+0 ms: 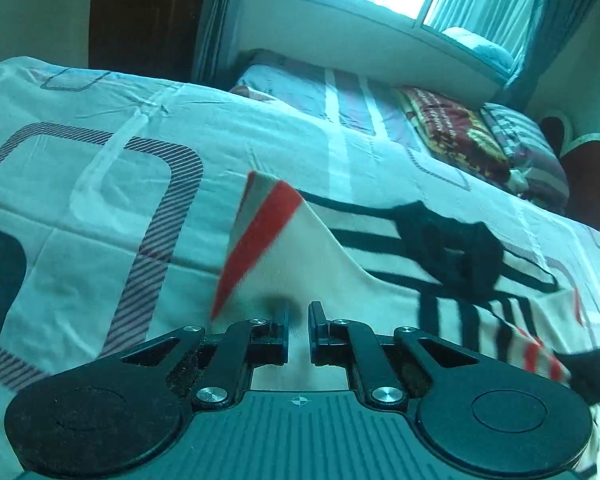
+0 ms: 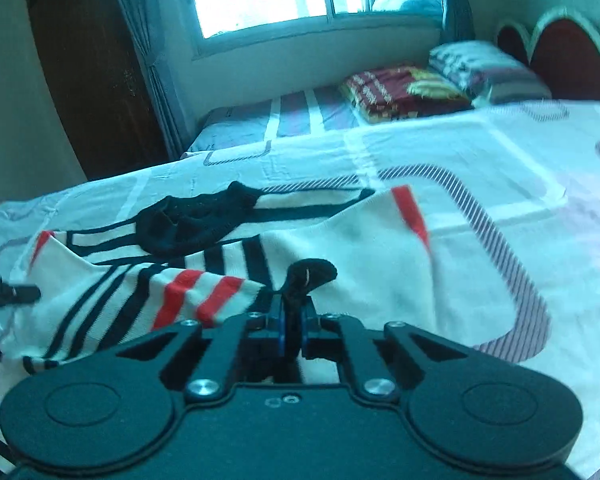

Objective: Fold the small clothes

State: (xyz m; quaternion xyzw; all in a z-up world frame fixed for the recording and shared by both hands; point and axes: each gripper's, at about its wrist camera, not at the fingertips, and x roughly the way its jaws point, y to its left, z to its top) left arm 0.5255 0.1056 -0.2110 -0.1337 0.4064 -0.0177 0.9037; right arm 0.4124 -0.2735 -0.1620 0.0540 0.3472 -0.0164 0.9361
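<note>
- The left gripper [image 1: 299, 316] has its jaws nearly closed, pinching the cream cloth of a sweater [image 1: 300, 264]; a corner with a red band [image 1: 260, 236] stands lifted just ahead of the jaws.
- The right gripper [image 2: 292, 320] has its jaws closed on a black cuff [image 2: 310, 274] of the same sweater [image 2: 360, 248], which pokes up from between them.
- The sweater lies spread on the bed [image 2: 480, 160], ahead of and to the left of the right jaws, with black and red stripes.
- Its black collar [image 2: 196, 222] lies beyond the jaws, to the left.
- Pillows [image 2: 404, 88] lie far beyond.
</note>
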